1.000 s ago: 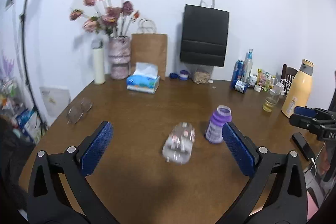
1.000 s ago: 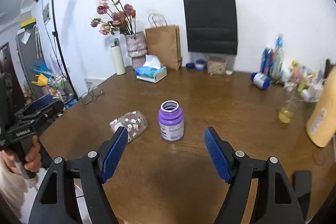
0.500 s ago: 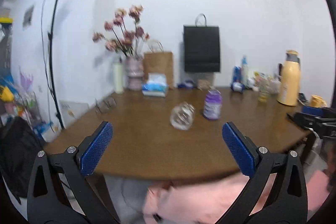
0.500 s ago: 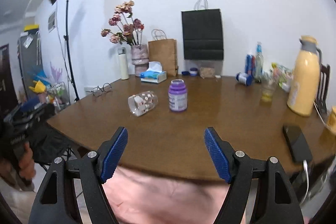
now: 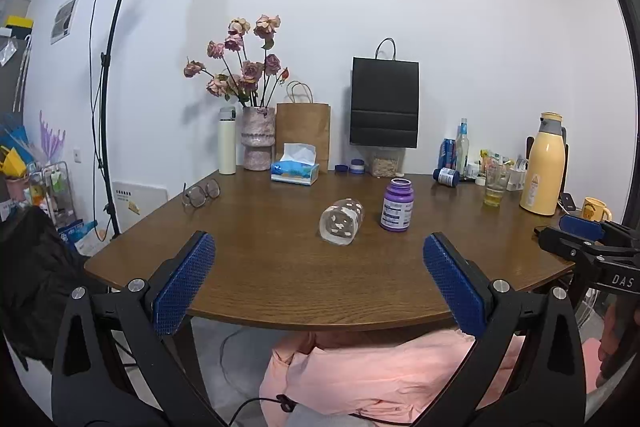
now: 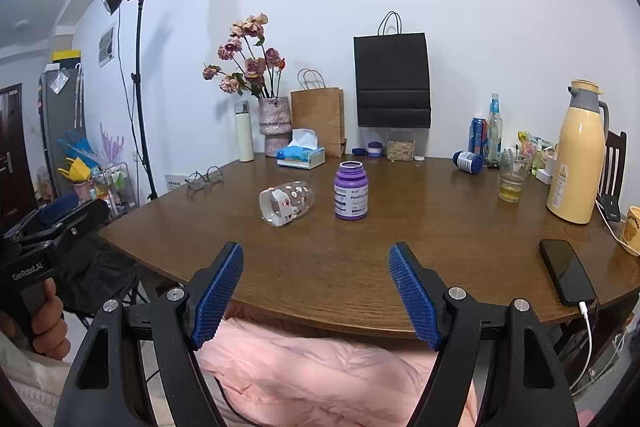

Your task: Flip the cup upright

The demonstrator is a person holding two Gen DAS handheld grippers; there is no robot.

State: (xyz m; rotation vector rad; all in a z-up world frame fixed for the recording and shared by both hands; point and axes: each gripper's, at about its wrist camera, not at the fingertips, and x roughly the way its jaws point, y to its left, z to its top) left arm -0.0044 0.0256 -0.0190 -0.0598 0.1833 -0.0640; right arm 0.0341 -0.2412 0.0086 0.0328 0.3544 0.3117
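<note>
While cup (image 5: pixel 342 222) lies sideways, mouth unclear; left claw (image 5: pixel 319 281), right claw (image 6: pixel 316 292) spread, empty.

your cup (image 5: pixel 341 225) lies on its side on the table (image 5: pixel 256 259), just left of the bottle (image 5: pixel 396 205), tissue box (image 5: pixel 295 169) behind.

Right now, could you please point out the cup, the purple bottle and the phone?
cup (image 6: pixel 286 203), right wrist view, on its clear patterned side.
purple bottle (image 6: pixel 351 195), right wrist view, on its label.
phone (image 6: pixel 566 271), right wrist view, on its dark screen.
</note>
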